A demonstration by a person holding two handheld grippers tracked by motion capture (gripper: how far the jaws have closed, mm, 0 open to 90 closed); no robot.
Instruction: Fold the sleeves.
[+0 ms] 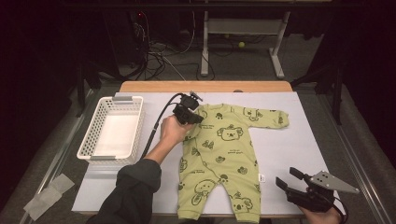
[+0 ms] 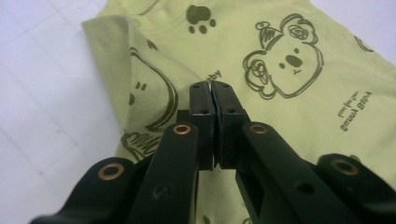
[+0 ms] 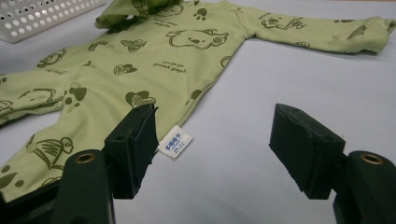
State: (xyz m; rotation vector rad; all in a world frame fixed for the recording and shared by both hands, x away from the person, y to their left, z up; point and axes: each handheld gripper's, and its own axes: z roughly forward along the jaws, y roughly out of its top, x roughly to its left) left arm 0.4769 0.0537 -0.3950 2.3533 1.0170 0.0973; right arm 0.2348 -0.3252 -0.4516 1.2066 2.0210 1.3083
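My left gripper is clamped on the romper's sleeve, folded in over the chest. The other sleeve lies flat, not yet folded, beyond my right gripper, which waits released.

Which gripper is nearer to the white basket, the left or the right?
Left. The left gripper is at the green baby suit's folded sleeve, near the white basket. The right gripper hovers at the table's opposite, near corner.

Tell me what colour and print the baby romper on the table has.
The baby romper is light green with dark green koala faces, paw prints and hearts, clearest in the right gripper view.
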